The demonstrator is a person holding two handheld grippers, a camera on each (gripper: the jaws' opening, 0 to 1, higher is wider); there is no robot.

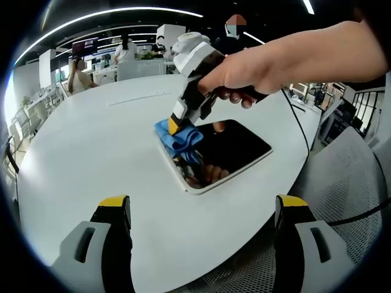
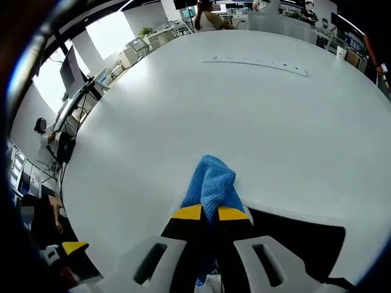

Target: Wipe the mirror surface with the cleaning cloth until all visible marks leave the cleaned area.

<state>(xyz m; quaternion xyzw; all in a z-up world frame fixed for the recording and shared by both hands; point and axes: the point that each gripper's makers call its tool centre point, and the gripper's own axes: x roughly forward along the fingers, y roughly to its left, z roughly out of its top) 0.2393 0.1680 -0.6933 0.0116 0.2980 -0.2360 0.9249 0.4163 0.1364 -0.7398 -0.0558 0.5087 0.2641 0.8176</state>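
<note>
Mid-wipe on the mirror [image 1: 223, 155], lying flat on the white table [image 1: 91, 159] near its edge. Right gripper [image 1: 175, 126] clenched on the blue cleaning cloth [image 1: 179, 139], pressing the bunched fabric onto the mirror's far-left corner — a hand [image 1: 256, 70] wrapped round the handle above. Same grasp up close in the right gripper view: jaws of the right gripper [image 2: 211, 213] pinched together on the cleaning cloth [image 2: 211, 182], dark glass of the mirror [image 2: 299, 241] just beside. Left gripper [image 1: 204, 204] released, jaws spread wide, hovering well back, touching nothing.

To wipe well, probably: keep the cloth flat under steady light pressure, sweep in overlapping passes across the glass (edges included), avoid shoving the mirror off the table.

Containers — none discernible on the table. Marks on the glass too faint to tell.
</note>
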